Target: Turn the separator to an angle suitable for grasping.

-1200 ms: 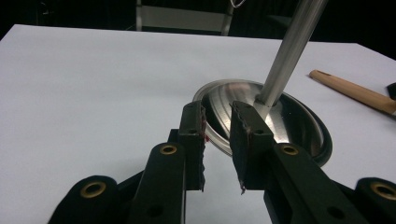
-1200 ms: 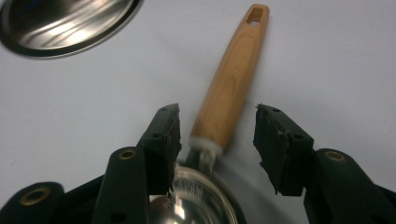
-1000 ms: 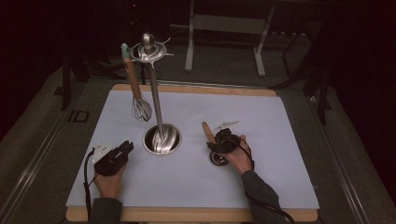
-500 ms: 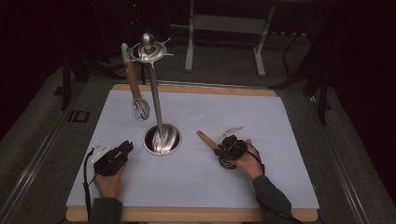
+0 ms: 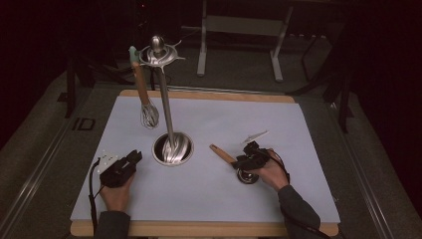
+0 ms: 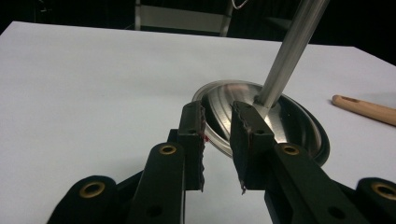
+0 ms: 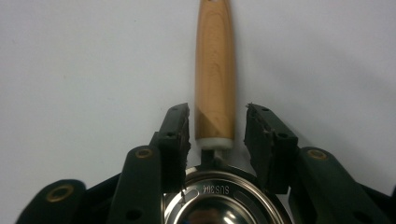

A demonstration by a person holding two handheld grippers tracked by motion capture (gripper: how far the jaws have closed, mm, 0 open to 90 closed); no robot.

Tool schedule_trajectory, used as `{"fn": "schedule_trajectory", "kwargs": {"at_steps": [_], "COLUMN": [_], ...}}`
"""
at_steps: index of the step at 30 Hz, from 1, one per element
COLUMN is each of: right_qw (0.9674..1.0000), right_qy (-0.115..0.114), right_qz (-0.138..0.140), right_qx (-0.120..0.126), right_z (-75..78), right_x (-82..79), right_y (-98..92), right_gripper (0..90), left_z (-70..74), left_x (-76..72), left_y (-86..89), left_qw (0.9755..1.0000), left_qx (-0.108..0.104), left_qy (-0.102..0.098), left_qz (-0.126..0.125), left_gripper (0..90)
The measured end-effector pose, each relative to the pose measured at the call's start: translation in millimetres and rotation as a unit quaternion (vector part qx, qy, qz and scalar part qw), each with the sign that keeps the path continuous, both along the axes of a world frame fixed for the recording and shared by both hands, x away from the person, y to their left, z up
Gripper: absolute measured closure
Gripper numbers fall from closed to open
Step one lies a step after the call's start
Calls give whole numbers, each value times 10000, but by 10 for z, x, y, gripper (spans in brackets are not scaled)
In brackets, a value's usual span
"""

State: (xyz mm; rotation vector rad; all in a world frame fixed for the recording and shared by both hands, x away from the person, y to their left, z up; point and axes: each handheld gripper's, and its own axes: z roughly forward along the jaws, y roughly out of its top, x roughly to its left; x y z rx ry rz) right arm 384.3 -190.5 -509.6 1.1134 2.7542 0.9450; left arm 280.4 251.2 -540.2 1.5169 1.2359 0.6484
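While stand [image 5: 171,148] blocks centre — both hand-held grippers parted, empty; right straddles ladle [image 7: 214,84].

Dim beyond the bright white mat [image 5: 308,149]; soft and grainy overall; glare on the steel base [image 6: 243,100] at the mat's middle.

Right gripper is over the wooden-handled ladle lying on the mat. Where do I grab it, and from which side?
Grip the wooden handle near its ferrule end, coming straight down from above. The ladle lies flat, and the right gripper already straddles that straight, narrow section with jaws open; the round steel bowl is too wide.
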Motion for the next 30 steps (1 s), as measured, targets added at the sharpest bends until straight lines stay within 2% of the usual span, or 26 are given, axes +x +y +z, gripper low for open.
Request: {"fn": "schedule_trajectory", "kwargs": {"at_steps": [3, 5, 11, 17, 21, 25, 30], "right_qw": [9992, 9984, 9971, 9963, 9961, 9967, 9971], "right_qy": [374, 512, 698, 854, 867, 703, 559], "right_qz": [-127, -144, -158, -8, 3, 50, 129], "right_qx": [114, 164, 263, 51, -157, -402, -496], "right_z": [-23, -38, -18, -23, -5, 21, 46], "right_x": [51, 63, 44, 22, 23, -16, -58], "right_y": [-11, -3, 42, 156, 214, 276, 316], "right_gripper": [620, 635, 694, 691, 695, 701, 710], "left_z": [0, 0, 0, -1, -1, 0, -1], "left_x": [1, 1, 0, 0, 2, 1, 2], "left_y": [0, 1, -1, -3, -6, -7, -4], "left_qw": [10000, 10000, 10000, 10000, 10000, 10000, 10000], "left_qx": [-3, 2, 16, 17, 21, 26, 26], "left_qy": [7, 5, 2, -3, 3, -3, 2], "left_qz": [1, 0, 4, 12, 13, 10, 8], "left_gripper": [748, 747, 748, 747, 748, 748, 748]}}
